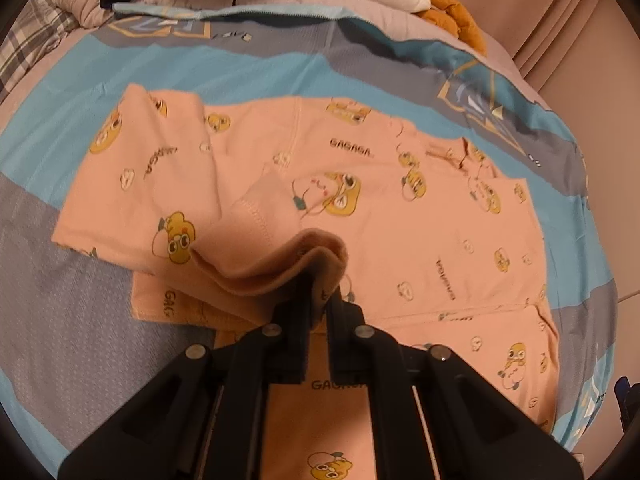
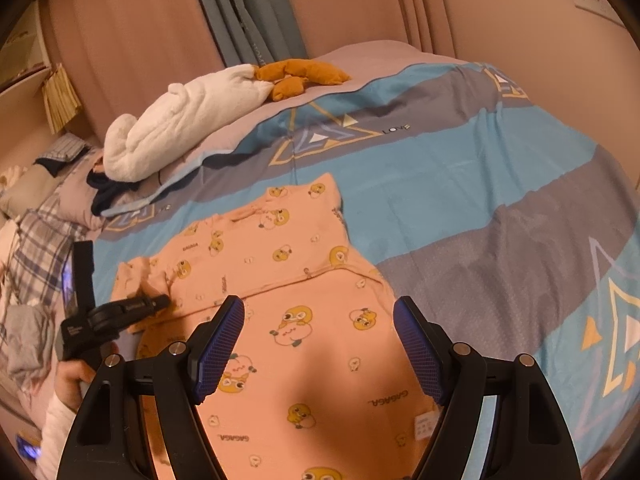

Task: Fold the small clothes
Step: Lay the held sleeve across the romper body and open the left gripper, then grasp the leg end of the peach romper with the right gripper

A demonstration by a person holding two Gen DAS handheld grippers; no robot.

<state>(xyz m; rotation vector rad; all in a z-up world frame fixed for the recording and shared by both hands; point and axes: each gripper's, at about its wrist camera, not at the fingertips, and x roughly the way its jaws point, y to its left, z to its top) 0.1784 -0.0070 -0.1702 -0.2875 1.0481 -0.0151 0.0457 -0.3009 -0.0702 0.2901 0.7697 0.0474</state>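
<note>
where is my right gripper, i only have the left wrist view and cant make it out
Observer: The right gripper hangs over the near part of the pink top.
Operator: is it holding any cloth
Observer: No, its jaws stand wide open with nothing between them.
Operator: how does my left one look from there
Observer: The left gripper is low at the top's left edge, its tip at the sleeve.
</note>
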